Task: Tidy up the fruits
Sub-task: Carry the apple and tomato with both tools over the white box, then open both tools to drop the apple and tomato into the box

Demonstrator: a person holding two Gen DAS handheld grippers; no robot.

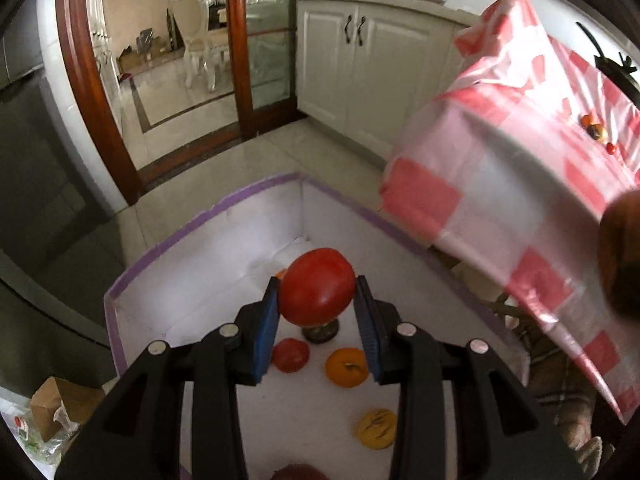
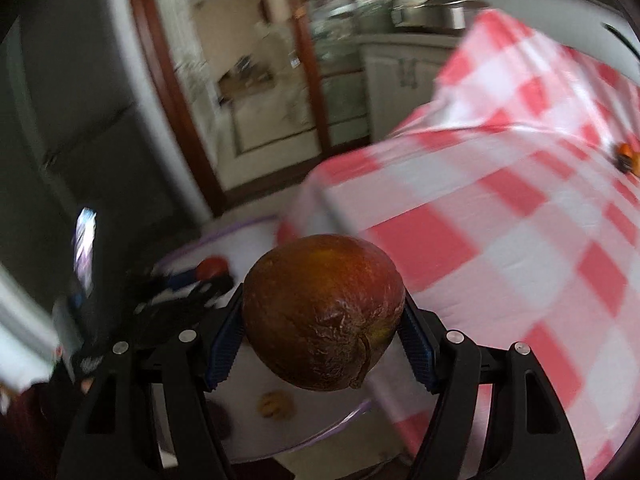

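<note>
My left gripper (image 1: 318, 280) is shut on a red tomato (image 1: 317, 296) and hangs over a white box with a purple rim (image 1: 200, 220). On the box floor lie a smaller red tomato (image 1: 291, 355), an orange fruit (image 1: 347, 367), a yellow fruit (image 1: 376, 428) and a dark fruit (image 1: 320, 332) partly hidden under the held tomato. My right gripper (image 2: 323, 296) is shut on a large brown wrinkled fruit (image 2: 324, 320), above the box's edge (image 2: 224, 232) beside the table. The right wrist view is blurred; in it the left gripper (image 2: 192, 284) shows at the left.
A table under a red-and-white checked cloth (image 1: 520, 184) stands right of the box, with a few small fruits (image 1: 596, 130) on top. White cabinets (image 1: 360, 60) and a wood-framed glass door (image 1: 240, 40) lie beyond. A cardboard box (image 1: 56, 404) sits on the floor at lower left.
</note>
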